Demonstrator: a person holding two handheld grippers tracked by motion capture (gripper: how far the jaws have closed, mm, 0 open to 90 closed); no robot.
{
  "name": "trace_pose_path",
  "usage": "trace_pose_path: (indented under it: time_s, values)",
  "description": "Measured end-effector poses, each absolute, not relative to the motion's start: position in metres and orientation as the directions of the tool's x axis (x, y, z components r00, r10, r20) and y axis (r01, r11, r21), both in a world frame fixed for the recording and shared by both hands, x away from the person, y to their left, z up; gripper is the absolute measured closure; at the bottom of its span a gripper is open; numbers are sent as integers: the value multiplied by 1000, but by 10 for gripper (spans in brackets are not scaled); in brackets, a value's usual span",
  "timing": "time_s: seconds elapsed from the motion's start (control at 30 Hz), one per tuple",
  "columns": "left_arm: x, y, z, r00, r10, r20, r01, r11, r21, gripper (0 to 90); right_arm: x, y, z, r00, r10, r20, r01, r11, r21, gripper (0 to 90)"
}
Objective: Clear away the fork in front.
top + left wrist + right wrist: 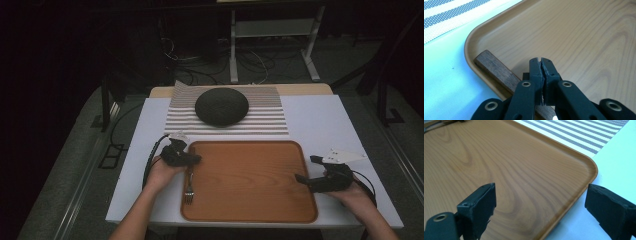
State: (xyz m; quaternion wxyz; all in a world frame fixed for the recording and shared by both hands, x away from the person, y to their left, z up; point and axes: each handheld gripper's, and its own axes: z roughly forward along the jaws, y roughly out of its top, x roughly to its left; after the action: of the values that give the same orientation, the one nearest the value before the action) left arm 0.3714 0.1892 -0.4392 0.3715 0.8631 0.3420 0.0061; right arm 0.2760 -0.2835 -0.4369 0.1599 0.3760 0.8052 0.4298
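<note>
A wooden tray (250,180) lies on the white table in front of the person. A fork (189,189) with a dark wooden handle (496,70) rests along the tray's left rim, tines toward the person. My left gripper (196,159) hovers over the far end of that handle. In the left gripper view its jaws (541,62) are pressed together, pad against pad, and the handle passes underneath them. My right gripper (306,168) sits at the tray's right edge with its jaws (540,195) spread wide over the tray's far right corner (584,170), nothing between them.
A dark dome-shaped bowl (221,106) sits upside down on a striped placemat (270,122) behind the tray. The white tabletop (320,120) borders the tray on both sides. Beyond the table are a dark floor, cables and a metal stand (272,30).
</note>
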Motion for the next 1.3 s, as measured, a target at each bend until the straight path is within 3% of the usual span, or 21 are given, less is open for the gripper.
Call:
trace_pose_path:
  time_s: [0.27, 0.37, 0.6, 0.83, 1.13, 1.3]
  values:
    - [368, 191, -431, 786, 572, -233, 544, -464, 699, 771, 275, -285, -437, -662, 747, 63, 470, 348, 811, 100]
    - [363, 193, -425, 788, 574, -225, 530, -445, 721, 682, 275, -284, -437, -662, 746, 65, 470, 347, 812, 100]
    - [345, 203, -412, 794, 578, -188, 486, -418, 768, 383, 274, -285, -437, -662, 746, 70, 472, 342, 812, 100]
    - [328, 215, -408, 806, 569, -163, 442, -396, 805, 189, 273, -286, -436, -663, 746, 68, 469, 343, 814, 100]
    - [310, 218, -417, 807, 578, -120, 424, -425, 800, 0, 272, -286, -436, -659, 749, 70, 473, 340, 813, 100]
    - [310, 221, -421, 804, 581, -129, 434, -423, 795, 0, 272, -285, -436, -658, 749, 70, 474, 341, 812, 100]
